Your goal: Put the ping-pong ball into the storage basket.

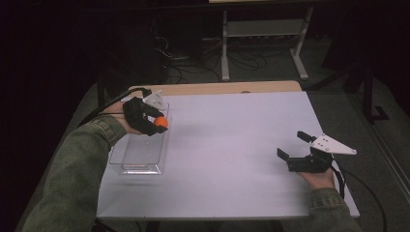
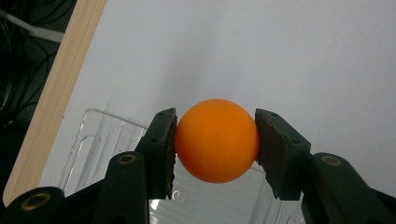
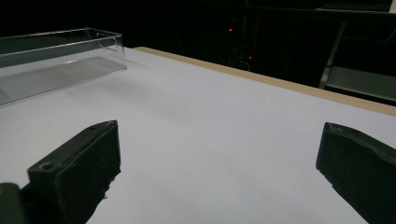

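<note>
An orange ball [image 1: 161,122] [image 2: 217,140] is pinched between the jaws of my left gripper [image 1: 157,123] [image 2: 215,144], which is shut on it. It hangs over the right rim of a clear plastic box [image 1: 139,153] [image 2: 98,149] at the table's left side. My right gripper [image 1: 293,145] [image 3: 219,163] stands open near the table's right front, low over the white surface, with nothing between its jaws. The clear box [image 3: 56,60] lies far off to its left.
A white sheet covers the table [image 1: 232,145], with a wooden strip [image 1: 217,88] along the far edge. Beyond it stand white table legs [image 1: 225,48] and cables on a dark floor.
</note>
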Action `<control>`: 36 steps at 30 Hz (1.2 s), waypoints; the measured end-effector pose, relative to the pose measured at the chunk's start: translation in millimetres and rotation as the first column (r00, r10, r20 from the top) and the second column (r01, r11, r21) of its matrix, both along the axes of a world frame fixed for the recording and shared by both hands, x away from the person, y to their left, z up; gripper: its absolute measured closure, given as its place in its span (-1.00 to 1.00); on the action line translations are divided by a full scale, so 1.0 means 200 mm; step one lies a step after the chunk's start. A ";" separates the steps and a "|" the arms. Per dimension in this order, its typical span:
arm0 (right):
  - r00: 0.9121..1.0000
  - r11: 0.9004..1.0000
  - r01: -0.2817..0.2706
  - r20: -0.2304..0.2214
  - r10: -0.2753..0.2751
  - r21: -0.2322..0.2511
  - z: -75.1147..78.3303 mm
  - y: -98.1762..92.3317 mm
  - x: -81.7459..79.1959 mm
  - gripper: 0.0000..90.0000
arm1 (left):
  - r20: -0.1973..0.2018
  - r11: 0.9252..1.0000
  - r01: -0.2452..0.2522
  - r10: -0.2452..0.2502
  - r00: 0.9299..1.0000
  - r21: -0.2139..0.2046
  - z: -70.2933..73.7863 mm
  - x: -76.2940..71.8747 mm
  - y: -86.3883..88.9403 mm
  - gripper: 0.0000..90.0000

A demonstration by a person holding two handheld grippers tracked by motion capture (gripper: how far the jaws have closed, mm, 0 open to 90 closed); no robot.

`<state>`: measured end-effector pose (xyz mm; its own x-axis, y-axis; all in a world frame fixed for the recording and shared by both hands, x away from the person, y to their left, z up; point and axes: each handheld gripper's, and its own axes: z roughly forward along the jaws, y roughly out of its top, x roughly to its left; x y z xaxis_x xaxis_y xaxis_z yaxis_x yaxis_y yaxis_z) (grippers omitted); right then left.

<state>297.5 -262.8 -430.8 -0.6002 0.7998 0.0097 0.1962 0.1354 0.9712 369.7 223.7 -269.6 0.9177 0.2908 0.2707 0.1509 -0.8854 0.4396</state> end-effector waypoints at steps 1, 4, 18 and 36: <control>1.000 1.000 0.000 0.000 0.000 0.000 0.00 0.00 0.00 -1.00 | 0.000 1.000 -0.006 0.006 1.000 -0.003 0.00 0.00 0.01 0.12; 1.000 1.000 0.001 0.001 -0.001 0.000 0.00 0.00 0.00 -1.00 | -0.004 1.000 -0.016 0.016 1.000 -0.003 0.00 0.00 0.03 0.12; 1.000 1.000 0.000 0.002 0.000 -0.003 0.00 0.00 0.00 -1.00 | -0.016 0.999 -0.028 0.028 0.999 0.029 -0.01 -0.01 0.08 0.12; 1.000 1.000 -0.002 -0.003 0.002 -0.007 0.00 0.00 0.00 -1.00 | -0.031 0.997 -0.046 0.048 0.998 0.060 -0.04 -0.02 0.16 0.12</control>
<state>297.1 -261.8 -430.8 -0.6014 0.7989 0.0058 0.1987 0.1425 0.9697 364.9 254.7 -276.8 0.9119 0.3179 0.2596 0.2060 -0.9015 0.3806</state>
